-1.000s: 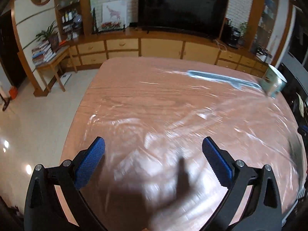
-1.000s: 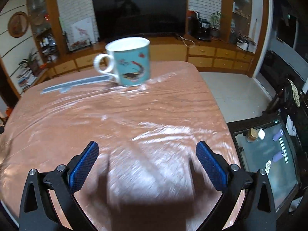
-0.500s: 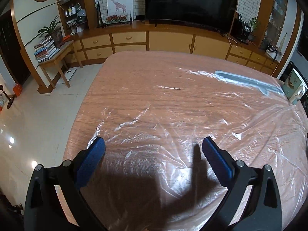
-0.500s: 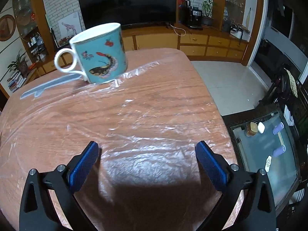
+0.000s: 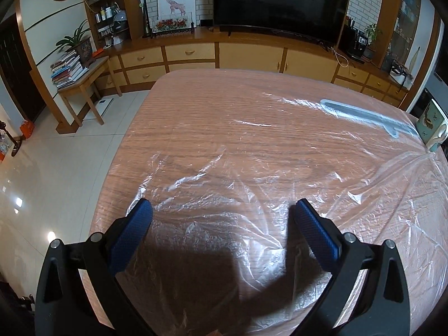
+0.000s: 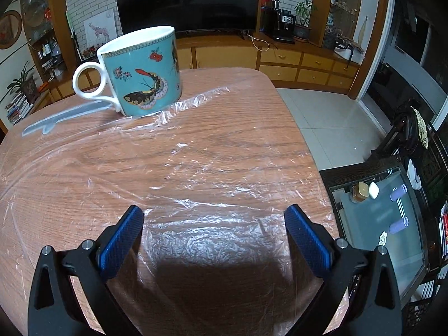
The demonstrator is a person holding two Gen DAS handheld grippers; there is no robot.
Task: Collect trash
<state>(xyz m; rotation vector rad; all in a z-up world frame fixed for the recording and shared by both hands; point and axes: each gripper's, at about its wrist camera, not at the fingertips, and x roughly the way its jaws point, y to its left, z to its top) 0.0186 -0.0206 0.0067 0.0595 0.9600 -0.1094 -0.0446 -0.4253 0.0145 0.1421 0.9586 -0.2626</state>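
Item: clear plastic sheet [image 5: 252, 184], crinkled, spread flat across the wooden tabletop [image 5: 196, 106], its far right corner pinned under a teal butterfly mug [image 6: 142, 72]. Left gripper [image 5: 224, 218] and right gripper [image 6: 214, 224] both gape wide and empty, with the sheet directly beneath and ahead. Right gripper nearer the mug.

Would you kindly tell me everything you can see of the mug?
The mug looks ceramic: teal outside with butterfly and flower prints, white inside, with a white loop handle pointing left in the right wrist view. It stands upright on the plastic sheet at the table's far side. Nothing grips it, and its contents are hidden.
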